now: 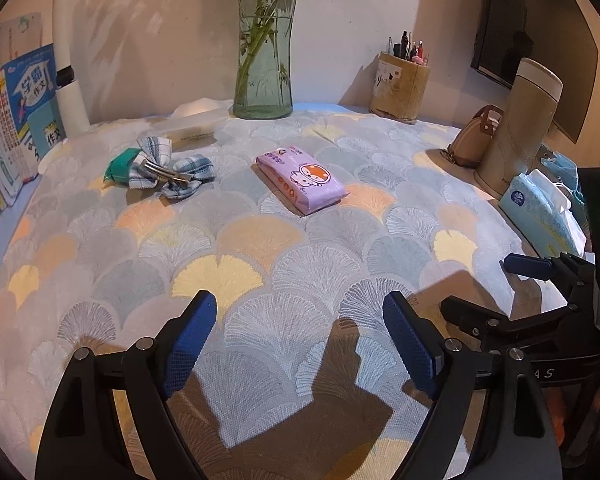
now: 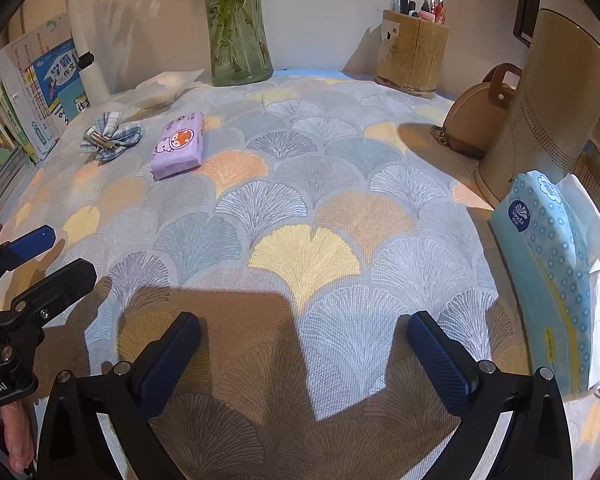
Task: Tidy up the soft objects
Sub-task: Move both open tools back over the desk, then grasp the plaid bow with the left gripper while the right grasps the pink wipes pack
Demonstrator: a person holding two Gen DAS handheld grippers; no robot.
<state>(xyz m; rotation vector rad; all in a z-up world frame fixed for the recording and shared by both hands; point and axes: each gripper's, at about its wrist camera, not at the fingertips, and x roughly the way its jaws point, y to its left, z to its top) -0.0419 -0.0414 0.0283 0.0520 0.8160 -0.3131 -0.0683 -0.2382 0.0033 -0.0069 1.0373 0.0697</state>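
Observation:
A purple pack of tissues (image 1: 302, 180) (image 2: 179, 145) lies flat on the fan-patterned tablecloth (image 1: 236, 240). To its left lies a plaid cloth bow (image 1: 172, 170) (image 2: 110, 136) with a metal clip, and a green cloth piece (image 1: 122, 164) touches it. A light blue tissue pack (image 1: 540, 212) (image 2: 552, 280) lies at the right edge. My left gripper (image 1: 300, 340) (image 2: 52, 262) hovers open over the near cloth, with nothing between its blue pads. My right gripper (image 2: 306, 360) (image 1: 494, 288) is open and empty too, just left of the blue pack.
At the back stand a glass vase (image 1: 264, 80) with green stems and a wooden pen holder (image 1: 400, 88). A tan bag (image 2: 476, 120) and a tall beige cylinder (image 2: 548, 92) stand at the right. Books (image 1: 24, 100) lean at the left. A white tissue box (image 1: 198, 120) sits near the vase.

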